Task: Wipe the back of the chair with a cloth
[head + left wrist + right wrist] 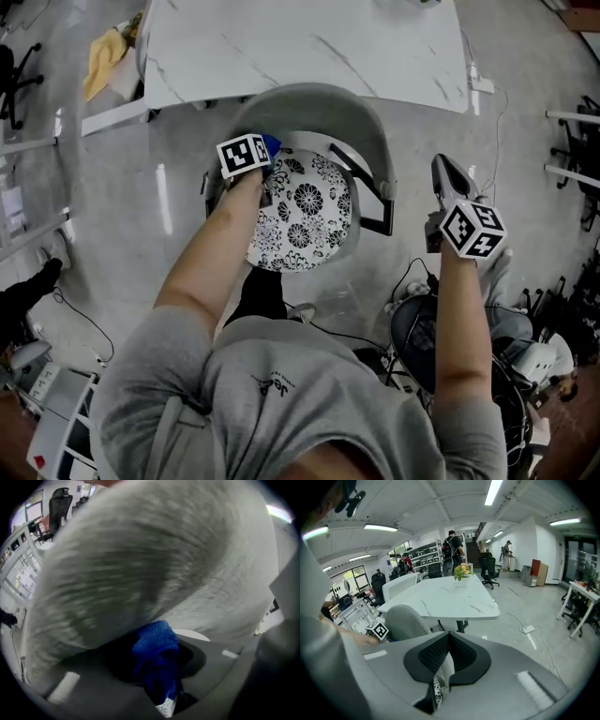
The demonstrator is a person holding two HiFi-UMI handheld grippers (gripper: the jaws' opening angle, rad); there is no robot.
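The chair's curved grey fabric back (309, 103) wraps behind a black-and-white patterned seat cushion (305, 211). My left gripper (263, 160) is at the left inner side of the back, shut on a blue cloth (273, 145). In the left gripper view the blue cloth (156, 660) bunches between the jaws and presses against the blurred grey back (154, 559). My right gripper (450, 180) hangs to the right of the chair, above the floor and apart from it. Its jaws (449, 637) are shut with nothing in them; the chair back (405, 620) shows to its left.
A white marble table (300, 47) stands just behind the chair. A yellow cloth (103, 56) lies at the far left. A power strip and cable (483, 84) run over the floor on the right. Dark gear and cables (422, 328) crowd the lower right. People stand far off (452, 545).
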